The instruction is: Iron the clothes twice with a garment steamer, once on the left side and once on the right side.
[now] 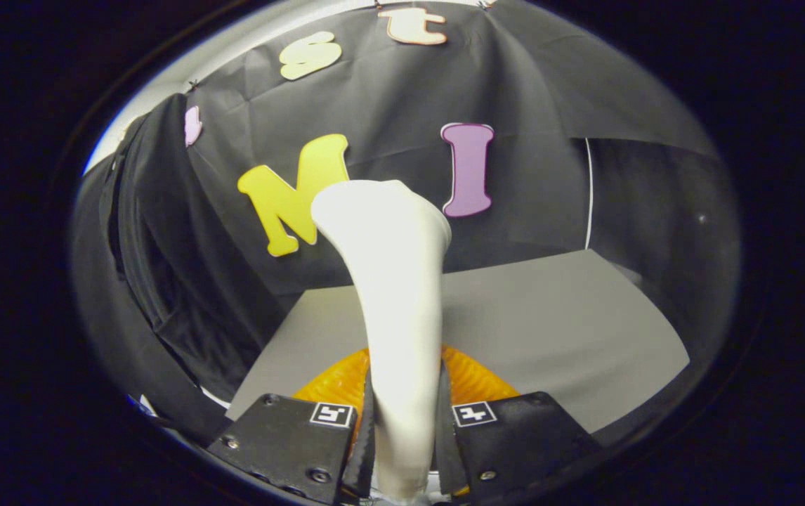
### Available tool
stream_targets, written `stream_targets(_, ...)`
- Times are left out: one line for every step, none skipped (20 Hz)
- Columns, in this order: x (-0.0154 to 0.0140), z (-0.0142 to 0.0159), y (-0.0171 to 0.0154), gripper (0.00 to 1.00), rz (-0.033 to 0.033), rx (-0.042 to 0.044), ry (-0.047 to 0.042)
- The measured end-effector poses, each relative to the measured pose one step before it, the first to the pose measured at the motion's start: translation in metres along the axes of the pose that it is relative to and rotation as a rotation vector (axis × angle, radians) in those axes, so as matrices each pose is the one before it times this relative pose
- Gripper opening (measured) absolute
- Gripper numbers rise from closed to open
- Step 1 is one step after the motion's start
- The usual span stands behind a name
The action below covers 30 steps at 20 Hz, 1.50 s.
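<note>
Gripper (pixel 402 422) fingers clamp the garment steamer (pixel 395 281) handle between them; its head extends beyond, apparently clear of the dark garment (pixel 164 281).

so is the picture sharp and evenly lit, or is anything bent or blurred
Gripper view: fisheye bends the table edge; the steamer, clamped in the gripper, looks bright and slightly soft; the dark garment beside it loses detail in shadow.

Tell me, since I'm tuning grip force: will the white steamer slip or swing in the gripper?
The garment steamer sits clamped by its narrow handle between the gripper fingers, so it probably holds. Its smooth, glossy shell looks somewhat slippery. The wider head flares well beyond the fingers, so it may feel top-heavy and tend to pivot when swept sideways.
</note>
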State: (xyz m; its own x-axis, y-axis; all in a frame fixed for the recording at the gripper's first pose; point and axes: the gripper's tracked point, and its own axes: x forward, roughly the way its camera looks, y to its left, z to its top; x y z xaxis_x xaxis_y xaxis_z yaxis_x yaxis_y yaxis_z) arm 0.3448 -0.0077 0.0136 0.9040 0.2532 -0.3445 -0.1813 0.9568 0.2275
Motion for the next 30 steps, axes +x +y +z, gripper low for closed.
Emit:
stream_targets(-0.01029,0.00547,0.00697,0.38,0.00163,0.00167,-0.02042)
stream_targets(-0.00993,0.00615,0.00586,0.38,-0.00471,0.00316,-0.02768)
stream_targets(-0.01284,0.00525,0.00632,0.38,-0.00171,-0.00069,-0.02478)
stream_targets(-0.0097,0.00908,0.00904,0.38,0.00525,0.00001,-0.02953)
stream_targets(-0.00967,0.0105,0.00975,0.38,0.00285,-0.0024,-0.0298)
stream_targets(-0.00897,0.01037,0.00956,0.38,-0.00004,-0.01234,-0.02721)
stream_targets(-0.01225,0.01028,0.00936,0.38,-0.00144,-0.0126,-0.03175)
stream_targets(-0.00988,0.01225,0.00849,0.38,-0.00962,-0.0106,-0.03466)
stream_targets(-0.01083,0.01077,0.00699,0.38,-0.01043,-0.01453,-0.03355)
stream_targets(-0.00832,0.0106,0.00735,0.38,-0.00527,-0.01181,-0.03049)
stream_targets(-0.00708,0.00973,0.0096,0.38,-0.00017,-0.01565,-0.02403)
stream_targets(-0.00619,0.01113,0.00846,0.38,0.00064,-0.00398,-0.02521)
stream_targets(-0.00511,0.00981,0.00968,0.38,0.00466,-0.00712,-0.02226)
stream_targets(-0.00481,0.01024,0.00933,0.38,0.00048,-0.00326,-0.01993)
stream_targets(-0.00372,0.00776,0.00784,0.38,-0.00102,-0.00199,-0.02003)
stream_targets(-0.0021,0.00999,0.00936,0.38,0.00109,0.00046,-0.01838)
stream_targets(-0.00207,0.00919,0.01092,0.38,0.0026,-0.00292,-0.01915)
stream_targets(-0.00303,0.01291,0.01136,0.38,-0.00136,-0.01107,-0.02143)
stream_targets(0.00036,0.00809,0.00932,0.38,-0.0003,-0.01325,-0.02252)
stream_targets(0.00031,0.00882,0.01158,0.38,0.00327,-0.00743,-0.01628)
stream_targets(0.00037,0.00636,0.01313,0.38,0.00769,-0.00408,-0.01196)
stream_targets(0.00066,0.00842,0.01366,0.38,0.00926,-0.00298,-0.01492)
stream_targets(0.00152,0.00759,0.01263,0.38,0.00397,-0.00485,-0.01187)
stream_targets(0.0019,0.00696,0.01107,0.38,0.00364,-0.0114,-0.01203)
stream_targets(0.00374,0.00585,0.01288,0.38,0.00771,-0.01025,-0.01054)
stream_targets(0.00396,0.00535,0.01245,0.38,0.00708,-0.00624,-0.00842)
stream_targets(0.0043,0.00397,0.0121,0.38,0.00477,-0.00295,-0.00392)
stream_targets(0.00337,0.0043,0.01204,0.38,0.00472,-0.00199,-0.00291)
stream_targets(0.00539,0.0037,0.01054,0.38,0.00371,-0.00164,-0.00385)
stream_targets(0.00573,0.00328,0.01031,0.38,-0.00035,-0.00519,-0.00455)
